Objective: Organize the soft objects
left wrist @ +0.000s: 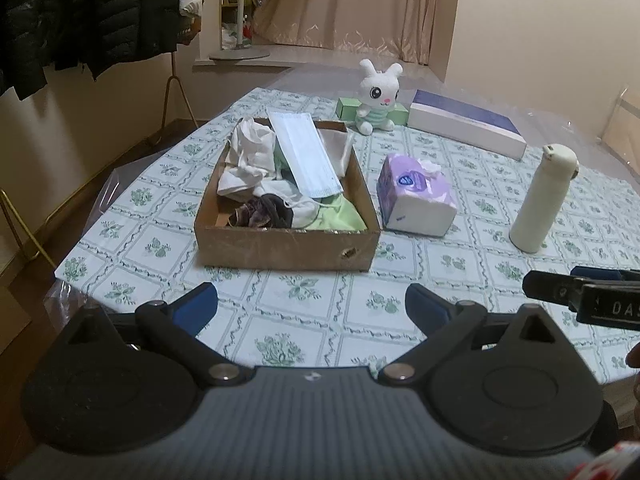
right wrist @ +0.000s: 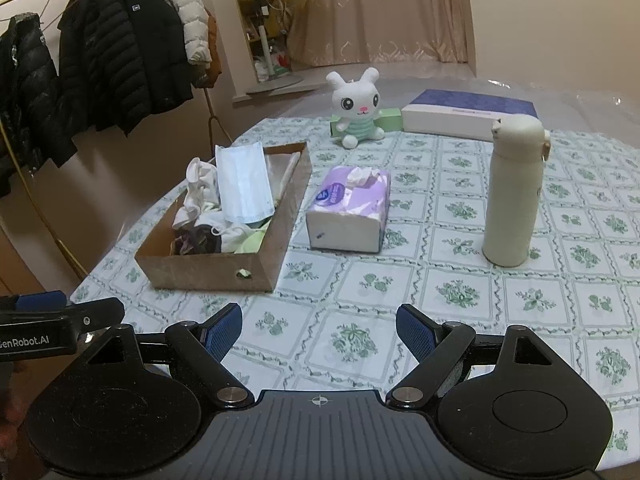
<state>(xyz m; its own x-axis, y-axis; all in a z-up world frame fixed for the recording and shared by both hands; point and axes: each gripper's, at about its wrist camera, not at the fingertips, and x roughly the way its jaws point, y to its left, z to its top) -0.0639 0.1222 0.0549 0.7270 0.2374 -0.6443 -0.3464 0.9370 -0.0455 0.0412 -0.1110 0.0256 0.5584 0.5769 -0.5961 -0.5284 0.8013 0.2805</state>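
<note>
Hovering short of the cardboard box (left wrist: 286, 246), the left gripper (left wrist: 311, 306) and right gripper (right wrist: 319, 330) gape empty; mask (left wrist: 304, 156) and cloths lie inside; tissue pack (right wrist: 349, 208) beside it seems next, needing a wide squeeze.

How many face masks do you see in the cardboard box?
1 shows clearly: a pale blue mask lying flat on top of the cloths in the box. A white ear loop near the front may belong to another mask hidden underneath.
</note>
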